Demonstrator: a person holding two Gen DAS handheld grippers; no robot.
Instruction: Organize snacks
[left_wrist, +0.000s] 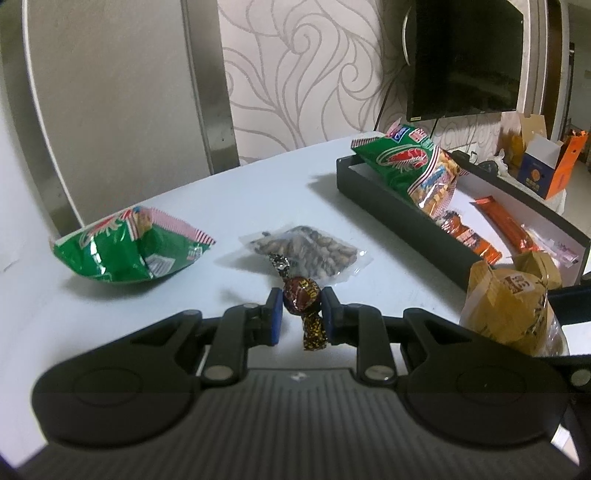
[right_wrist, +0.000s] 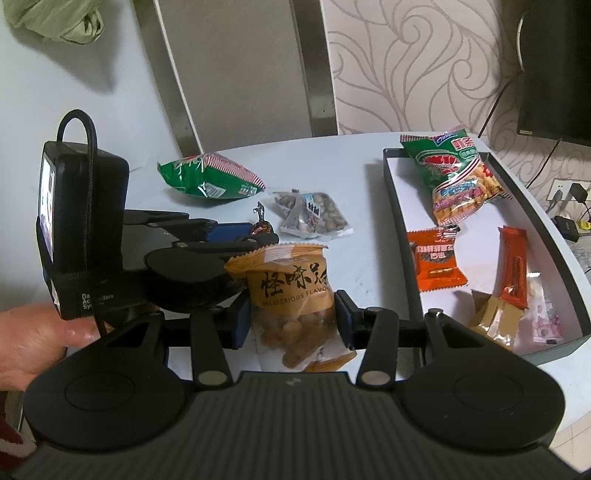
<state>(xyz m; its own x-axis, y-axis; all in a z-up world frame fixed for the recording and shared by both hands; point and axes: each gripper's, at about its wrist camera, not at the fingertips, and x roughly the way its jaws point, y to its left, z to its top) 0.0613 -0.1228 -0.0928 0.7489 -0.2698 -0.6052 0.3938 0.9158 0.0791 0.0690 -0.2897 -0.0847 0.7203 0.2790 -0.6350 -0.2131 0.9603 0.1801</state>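
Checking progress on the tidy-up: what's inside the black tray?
In the black tray: a green prawn-cracker bag, an orange packet, an orange stick, a tan wrapper, a pink sachet. Anything beneath them is hidden.

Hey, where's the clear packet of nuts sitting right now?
The clear nut packet lies flat on the white table, outside the black tray, between the loose green shrimp cracker bag and the tray, just beyond the left gripper.
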